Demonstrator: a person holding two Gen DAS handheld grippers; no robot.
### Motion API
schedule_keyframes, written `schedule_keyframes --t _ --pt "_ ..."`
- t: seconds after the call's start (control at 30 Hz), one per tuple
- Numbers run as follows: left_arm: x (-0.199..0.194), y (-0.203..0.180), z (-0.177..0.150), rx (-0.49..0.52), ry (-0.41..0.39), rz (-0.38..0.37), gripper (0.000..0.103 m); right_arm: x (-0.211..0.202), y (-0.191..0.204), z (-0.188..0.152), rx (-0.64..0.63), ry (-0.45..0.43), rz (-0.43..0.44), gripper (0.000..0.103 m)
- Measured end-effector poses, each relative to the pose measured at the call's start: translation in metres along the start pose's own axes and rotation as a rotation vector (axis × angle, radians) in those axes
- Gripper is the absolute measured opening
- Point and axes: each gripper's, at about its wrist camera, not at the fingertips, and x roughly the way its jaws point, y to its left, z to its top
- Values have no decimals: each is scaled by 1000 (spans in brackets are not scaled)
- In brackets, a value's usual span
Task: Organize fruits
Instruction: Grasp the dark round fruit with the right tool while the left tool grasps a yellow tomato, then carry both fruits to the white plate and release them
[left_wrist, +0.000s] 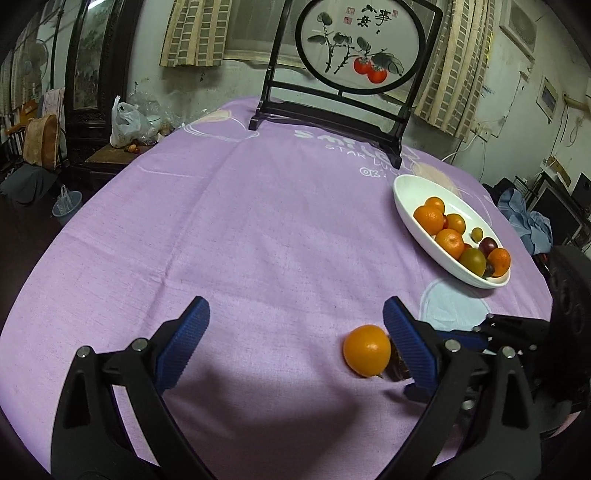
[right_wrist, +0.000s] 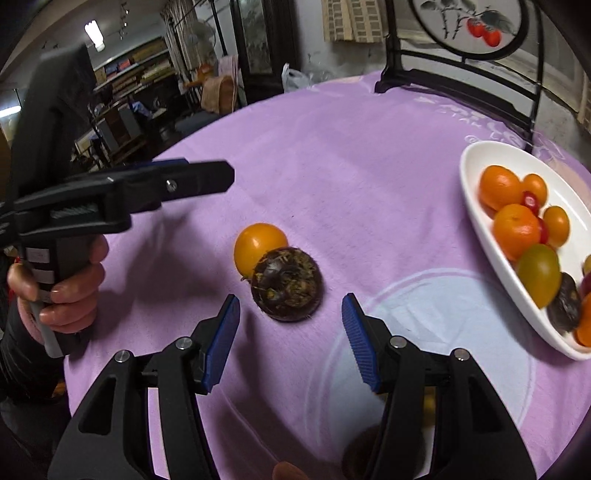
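An orange-yellow fruit (left_wrist: 366, 350) lies on the purple tablecloth, touching a dark brown round fruit (right_wrist: 286, 290) beside it. In the left wrist view the brown fruit (left_wrist: 398, 365) is mostly hidden behind my right finger. My left gripper (left_wrist: 295, 339) is open and empty above the cloth, with the orange fruit near its right finger. My right gripper (right_wrist: 290, 332) is open and empty, just short of the brown fruit. A white oval dish (left_wrist: 406, 192) at the right holds several oranges and small fruits; it also shows in the right wrist view (right_wrist: 480, 218).
A black framed screen with a persimmon painting (left_wrist: 354, 48) stands at the table's far edge. The left gripper's body and the hand holding it (right_wrist: 66, 291) show at the left of the right wrist view. The tablecloth (left_wrist: 258, 221) covers the round table.
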Motion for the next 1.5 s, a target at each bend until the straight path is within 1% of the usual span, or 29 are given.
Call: schedule_keyframes --t 0.17,0.37,0.43,0.5,0.53,0.63,0.7,0.77,0.8,0.87,0.9,0.97,1.03,1.07,1.1,1.13,1.2,1.37,1.5 --pt "-1 4 1 -22 0 -25 97 9 1 3 -8 11 -9 59" --pt "-2 2 0 -10 3 -32 96 13 7 5 -38 -6 -18 56" --pt "-2 1 0 -3 -1 -22 97 15 10 6 -52 -6 -30 49" --pt "-2 1 0 0 -1 -18 97 16 9 6 -56 -8 -42 44" --pt "-1 1 0 0 2 -15 97 16 8 6 -52 -8 -39 44" --pt "3 0 0 5 12 7 96 10 2 5 -13 -13 -21 43" --pt "4 -1 -1 9 18 14 96 -5 -8 3 31 -47 -15 43" --pt "6 -4 -2 19 26 0 96 -22 -20 3 87 -95 -30 43" --pt "6 -7 -4 34 31 -12 96 -35 -33 3 144 -139 -35 43" --pt "7 -18 -7 92 47 -51 95 -50 -51 2 208 -187 -45 43" --pt "7 -25 -10 126 55 -72 94 -58 -61 0 244 -215 -57 43" --pt "8 -43 -17 211 71 -107 88 -66 -69 -3 282 -246 -63 43" --pt "12 -57 -23 280 93 -109 74 -72 -72 -6 295 -266 -72 43" --pt "15 -60 -25 296 107 -110 70 -74 -72 -5 293 -273 -81 43" --pt "19 -62 -25 303 125 -115 62 -76 -71 -6 289 -278 -87 43" --pt "23 -63 -25 299 146 -121 58 -78 -70 -7 287 -282 -89 43" --pt "28 -61 -23 283 164 -121 55 -80 -70 -7 290 -285 -86 43" --pt "37 -61 -23 272 196 -108 53 -83 -72 -7 304 -293 -90 43" --pt "47 -61 -23 259 233 -95 46 -85 -72 -6 306 -299 -95 43"
